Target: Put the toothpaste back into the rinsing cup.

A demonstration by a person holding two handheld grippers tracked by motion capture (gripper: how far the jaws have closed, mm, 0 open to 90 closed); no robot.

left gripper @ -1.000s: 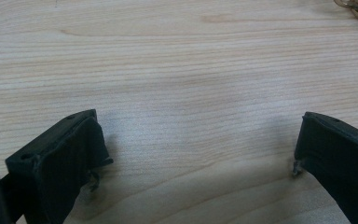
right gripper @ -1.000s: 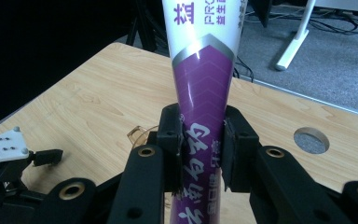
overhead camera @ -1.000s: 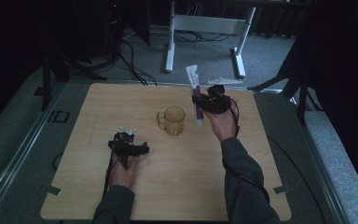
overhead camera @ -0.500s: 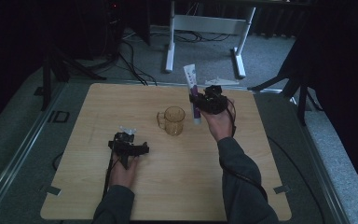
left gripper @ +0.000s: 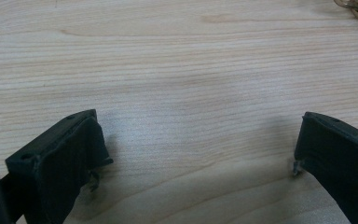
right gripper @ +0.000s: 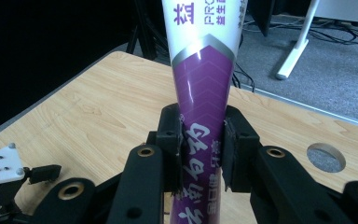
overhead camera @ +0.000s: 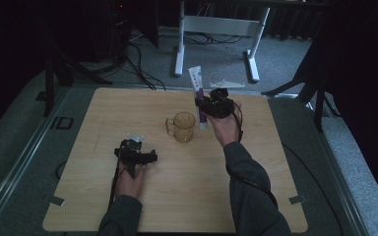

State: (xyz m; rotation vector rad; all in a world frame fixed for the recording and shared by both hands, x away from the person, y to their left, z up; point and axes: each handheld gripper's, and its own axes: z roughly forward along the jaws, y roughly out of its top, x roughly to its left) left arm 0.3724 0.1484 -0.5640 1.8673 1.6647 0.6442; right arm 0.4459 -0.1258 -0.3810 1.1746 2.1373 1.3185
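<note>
1. the right gripper sits right of centre in the upper half of the high view, jaws clamped on a purple and white toothpaste tube held upright, its flat white end at the top.
2. in the right gripper view the toothpaste tube rises through the middle of the frame, and the two black pads pinch its purple lower part from either side.
3. a clear amber mug stands on the wooden table just left of the tube in the high view, handle to the left; tube and mug look close but apart.
4. the left gripper rests low on the table at lower left of the high view, jaws spread wide with nothing between them; the left gripper view shows bare wood between the pads.
5. the step in hand looks like carrying the tube toward the mug.
6. next, i judge, the tube must shift left until it is over the mug's mouth, then go down inside before the jaws let go. tilt it too far and it could catch the rim and tip the mug.
</note>
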